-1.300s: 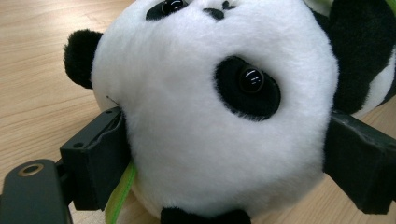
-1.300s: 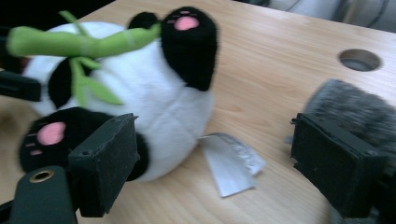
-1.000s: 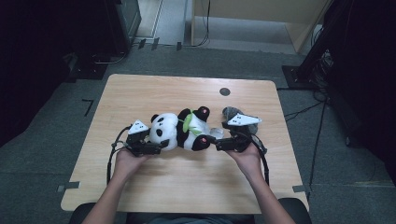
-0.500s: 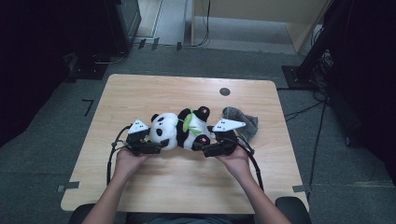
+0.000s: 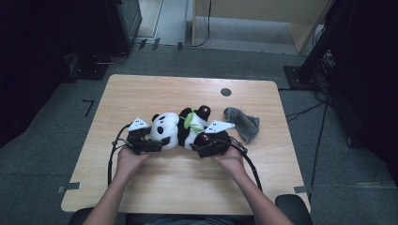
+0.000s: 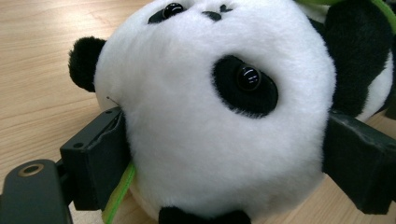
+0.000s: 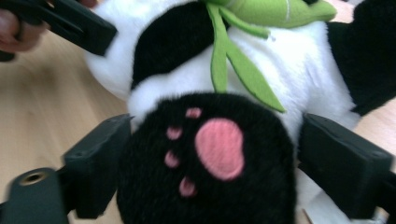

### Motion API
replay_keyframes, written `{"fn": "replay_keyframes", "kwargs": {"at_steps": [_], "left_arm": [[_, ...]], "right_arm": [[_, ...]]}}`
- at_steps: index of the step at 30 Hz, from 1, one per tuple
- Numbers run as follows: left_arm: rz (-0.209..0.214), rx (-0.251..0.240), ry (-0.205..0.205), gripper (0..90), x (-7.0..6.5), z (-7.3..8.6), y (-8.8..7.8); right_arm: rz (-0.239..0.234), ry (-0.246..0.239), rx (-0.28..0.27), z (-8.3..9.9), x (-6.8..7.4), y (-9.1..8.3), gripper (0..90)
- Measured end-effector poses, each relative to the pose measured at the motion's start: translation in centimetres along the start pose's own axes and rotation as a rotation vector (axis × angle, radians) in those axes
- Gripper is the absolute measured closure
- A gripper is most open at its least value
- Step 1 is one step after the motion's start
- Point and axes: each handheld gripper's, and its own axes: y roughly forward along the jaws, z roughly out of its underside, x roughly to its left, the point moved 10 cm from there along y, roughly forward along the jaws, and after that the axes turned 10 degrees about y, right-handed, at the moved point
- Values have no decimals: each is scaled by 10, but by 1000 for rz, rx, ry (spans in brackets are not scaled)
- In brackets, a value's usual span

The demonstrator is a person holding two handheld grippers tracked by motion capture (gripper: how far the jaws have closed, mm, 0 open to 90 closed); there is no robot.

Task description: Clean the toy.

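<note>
High view
Item: plush panda (image 5: 180, 129), lying on its side near the middle of the desk (image 5: 141, 93), head to the left, feet to the right.
Left claw (image 5: 157, 143): at the panda's head.
Right claw (image 5: 199, 149): at the panda's near foot.
Other: grey cloth (image 5: 241, 123) just right of the toy, apart from it; dark round spot (image 5: 225, 92) farther back on the desk.

Left gripper view
Left claw (image 6: 224, 154): jaws on either side of the head (image 6: 210, 107), pressing into the plush; pinching the head.
Look: white fur, black eye patches, glossy eyes, one black ear (image 6: 84, 63) showing; a green strip (image 6: 116, 196) by the left jaw.

Right gripper view
Right claw (image 7: 205, 172): jaws spread wide around the black foot (image 7: 205, 172); whether the pads press cannot be told.
Look: pink paw pads on the sole, green leaf (image 7: 243, 70) across the white belly.

Progress
Done, by judgement: head secured, foot framed.
Left: closing on the foot, then lifting or turning the toy.
</note>
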Motion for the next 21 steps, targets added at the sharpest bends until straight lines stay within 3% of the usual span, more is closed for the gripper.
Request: {"fn": "replay_keyframes", "kwargs": {"at_steps": [4, 7, 9, 16, 21], "left_arm": [[-5, 16, -7, 74, 1, -2, 2], [-8, 19, 11, 43, 2, -2, 4], [4, 11, -2, 44, 4, -3, 2], [1, -64, 39, 62, 6, -14, -15], [16, -71, 44, 62, 4, -9, -23]], "right_arm": [[34, -42, -26, 1, -5, 3, 288], [38, -36, -31, 0, -6, 5, 449], [36, -16, -13, -3, -7, 4, 511], [26, 55, 24, -22, -14, -6, 559], [28, 94, 24, -33, -22, -20, 563]]}}
